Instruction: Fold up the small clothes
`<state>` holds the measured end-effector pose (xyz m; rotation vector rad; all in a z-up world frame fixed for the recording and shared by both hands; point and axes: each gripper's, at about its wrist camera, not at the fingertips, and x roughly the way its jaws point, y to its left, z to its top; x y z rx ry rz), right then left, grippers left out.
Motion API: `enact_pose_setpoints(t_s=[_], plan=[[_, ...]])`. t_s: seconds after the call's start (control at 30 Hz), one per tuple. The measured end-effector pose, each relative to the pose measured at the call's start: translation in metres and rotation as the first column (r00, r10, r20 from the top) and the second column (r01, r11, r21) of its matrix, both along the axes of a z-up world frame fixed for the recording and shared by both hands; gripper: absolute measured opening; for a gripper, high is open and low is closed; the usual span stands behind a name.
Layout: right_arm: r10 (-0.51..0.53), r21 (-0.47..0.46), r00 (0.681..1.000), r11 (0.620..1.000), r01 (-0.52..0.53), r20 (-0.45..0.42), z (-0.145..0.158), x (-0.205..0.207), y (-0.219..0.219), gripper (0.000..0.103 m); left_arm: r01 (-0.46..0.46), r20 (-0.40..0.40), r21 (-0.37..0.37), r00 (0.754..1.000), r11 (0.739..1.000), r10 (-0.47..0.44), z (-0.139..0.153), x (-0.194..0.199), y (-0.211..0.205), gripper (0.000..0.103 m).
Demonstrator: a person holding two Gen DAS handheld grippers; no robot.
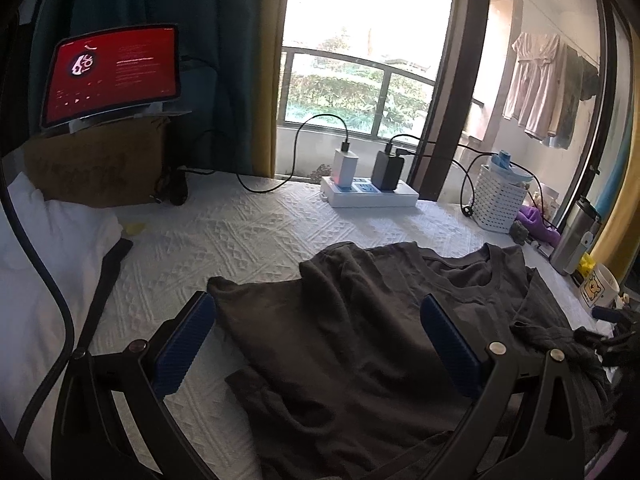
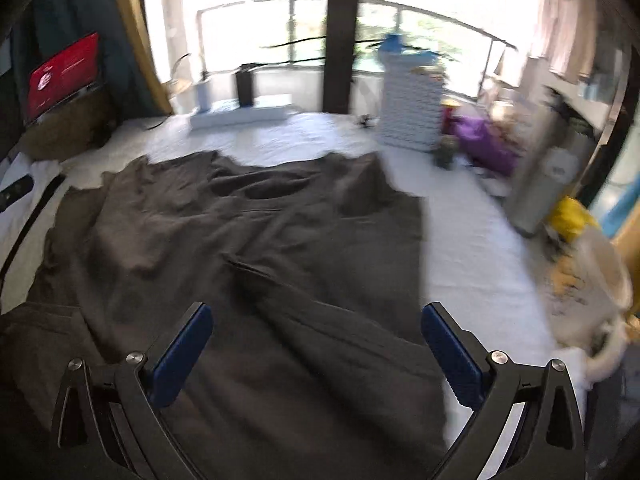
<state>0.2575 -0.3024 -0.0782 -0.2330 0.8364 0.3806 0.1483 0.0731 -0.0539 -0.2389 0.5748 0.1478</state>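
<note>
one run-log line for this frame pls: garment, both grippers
garment: dark grey cotton T-shirt spread flat, wrinkled, on white textured cloth | left gripper: open over shirt, nothing held | right gripper: open over shirt, nothing held

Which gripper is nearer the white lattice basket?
Right. The right gripper sits toward the basket's side of the dark T-shirt; the left gripper hovers further away.

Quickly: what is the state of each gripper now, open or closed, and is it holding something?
Left gripper: open, holding nothing.
Right gripper: open, holding nothing, above the dark shirt.
</note>
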Motion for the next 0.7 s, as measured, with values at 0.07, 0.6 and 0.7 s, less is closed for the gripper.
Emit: enact_pose_setpoints(t_s=[0.07, 0.6, 0.7], plan=[[-0.052, 0.015, 0.999, 0.999, 0.053, -0.007, 0.001, 0.004, -0.024, 0.103, 0.012, -0.003, 0.006, 1.0, 1.0, -0.012, 0.001, 0.001, -0.006, 0.101], [-0.035, 0.162, 0.992, 0.985, 0.054, -0.121, -0.025, 0.012, -0.072, 0.019, 0.004, -0.048, 0.059, 0.999, 0.998, -0.001, 0.003, -0.003, -0.021, 0.101], [0.005, 0.137, 0.997, 0.991, 0.006, -0.077, -0.014, -0.003, -0.059, 0.019, 0.005, -0.062, 0.06, 0.998, 0.998, -0.001, 0.001, -0.007, -0.02, 0.101]])
